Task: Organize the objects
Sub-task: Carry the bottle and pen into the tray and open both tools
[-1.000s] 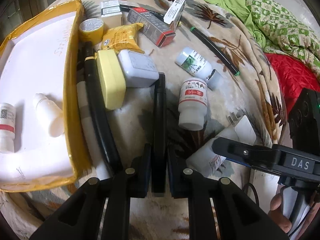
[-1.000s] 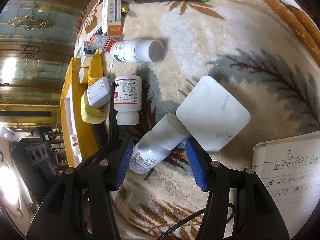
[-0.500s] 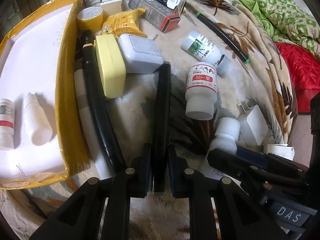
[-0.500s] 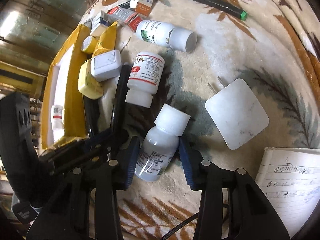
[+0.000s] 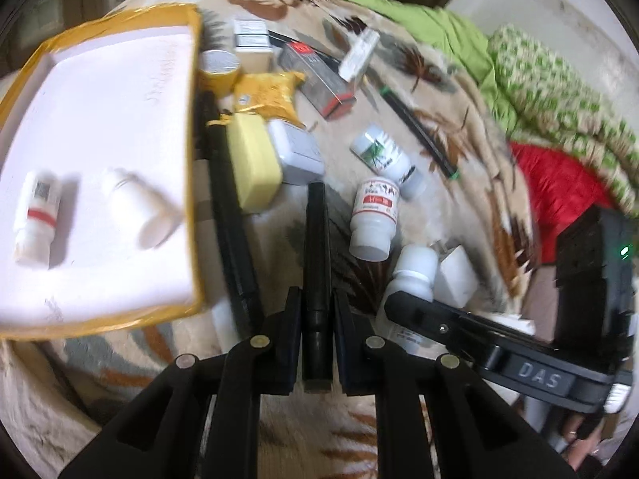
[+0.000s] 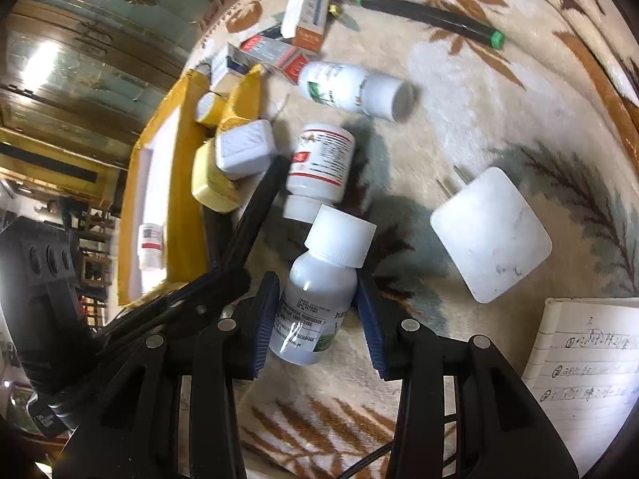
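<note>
Leaf-print blanket | left gripper (image 5: 315,343) clamped on black pen (image 5: 316,263), axis 12–6 | right gripper (image 6: 319,315) gripping bottle (image 6: 319,295), cap at 12 | tray (image 5: 191,127) at 10.

Bed w/ cream blanket (image 6: 499,92), brown leaf print, carries all. On it: yellow-edged tray (image 5: 193,167) at left; beside tray a yellow block (image 5: 253,167), grey-white box (image 5: 297,153), yellow pouch (image 5: 267,92), tape roll (image 5: 217,68). Mid: two white bottles lying down (image 6: 351,88) (image 6: 321,163). Far side: cartons (image 6: 309,0), black tube w/ green cap (image 6: 431,14). Right: white plug adapter (image 6: 491,235), notebook (image 6: 587,355) at edge.
</note>
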A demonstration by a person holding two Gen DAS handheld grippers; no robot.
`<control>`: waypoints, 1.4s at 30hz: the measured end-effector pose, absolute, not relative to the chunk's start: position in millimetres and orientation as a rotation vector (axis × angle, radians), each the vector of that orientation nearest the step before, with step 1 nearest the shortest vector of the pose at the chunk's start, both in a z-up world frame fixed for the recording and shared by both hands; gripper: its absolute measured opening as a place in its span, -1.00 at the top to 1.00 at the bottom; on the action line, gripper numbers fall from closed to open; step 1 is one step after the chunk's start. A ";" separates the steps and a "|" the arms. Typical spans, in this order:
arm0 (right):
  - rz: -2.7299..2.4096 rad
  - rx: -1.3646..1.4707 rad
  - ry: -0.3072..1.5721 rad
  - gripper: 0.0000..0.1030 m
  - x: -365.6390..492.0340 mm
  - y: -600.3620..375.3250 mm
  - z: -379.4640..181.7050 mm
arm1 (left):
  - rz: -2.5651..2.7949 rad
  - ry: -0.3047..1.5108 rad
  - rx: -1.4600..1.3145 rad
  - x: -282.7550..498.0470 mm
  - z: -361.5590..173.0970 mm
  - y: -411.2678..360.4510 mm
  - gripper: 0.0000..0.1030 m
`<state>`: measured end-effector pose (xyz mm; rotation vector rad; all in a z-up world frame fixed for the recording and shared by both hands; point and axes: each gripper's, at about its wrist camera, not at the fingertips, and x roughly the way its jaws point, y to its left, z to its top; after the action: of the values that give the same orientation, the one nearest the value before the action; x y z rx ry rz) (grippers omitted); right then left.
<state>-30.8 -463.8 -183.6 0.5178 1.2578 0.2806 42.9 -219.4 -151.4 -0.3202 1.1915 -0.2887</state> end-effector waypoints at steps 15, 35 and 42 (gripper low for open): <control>0.442 0.450 1.188 0.23 -3.2 -429.3 -158.0 | -0.302 0.913 -0.731 11.7 -113.1 -130.2 0.74; 0.520 0.128 1.148 0.23 79.3 -269.5 -127.4 | 0.155 0.987 -0.739 32.4 -151.5 -23.3 0.74; 0.565 0.011 1.136 0.23 75.3 -228.2 -146.0 | 0.160 1.021 -0.741 30.4 -158.3 -23.3 0.74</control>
<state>75.3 -228.2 -146.0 0.0108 1.1364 0.5650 30.4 -23.3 -158.3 -0.7415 1.0215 0.1598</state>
